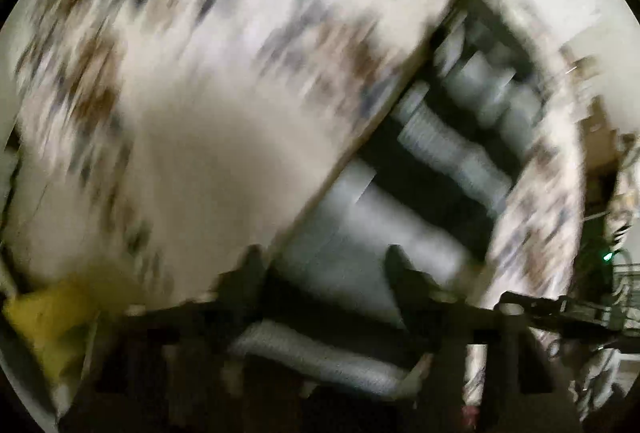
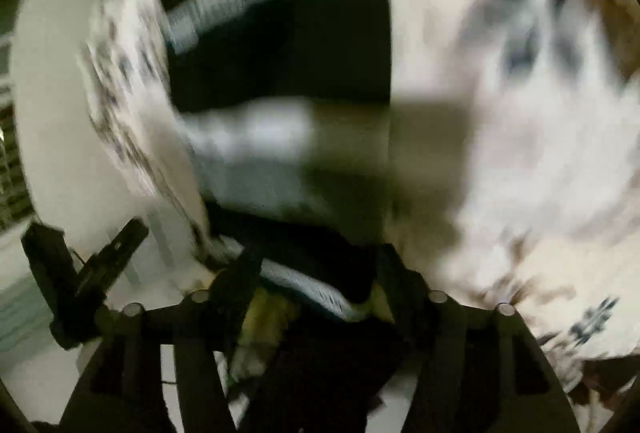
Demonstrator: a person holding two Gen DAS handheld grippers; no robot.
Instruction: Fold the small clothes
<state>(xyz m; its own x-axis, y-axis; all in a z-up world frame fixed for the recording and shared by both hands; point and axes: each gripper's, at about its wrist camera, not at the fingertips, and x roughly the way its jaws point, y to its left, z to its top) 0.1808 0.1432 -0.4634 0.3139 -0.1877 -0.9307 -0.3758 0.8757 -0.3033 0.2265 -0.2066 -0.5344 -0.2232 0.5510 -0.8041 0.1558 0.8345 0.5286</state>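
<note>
Both views are heavily motion-blurred. A black and grey striped garment (image 1: pixel 420 193) hangs close in front of my left gripper (image 1: pixel 328 265), between its fingers; the grip itself is blurred. A white cloth with brown and grey print (image 1: pixel 200 73) fills the left view behind it. In the right wrist view my right gripper (image 2: pixel 316 273) has the same striped garment (image 2: pixel 280 137) between its fingers, with black fabric and a grey ribbed edge at the tips. The patterned white cloth (image 2: pixel 520 113) lies to the right and left.
A yellow item (image 1: pixel 48 313) lies at the lower left of the left wrist view. The other gripper's black body (image 2: pixel 80 273) shows at the lower left of the right wrist view. A white surface (image 2: pixel 52 113) lies beyond.
</note>
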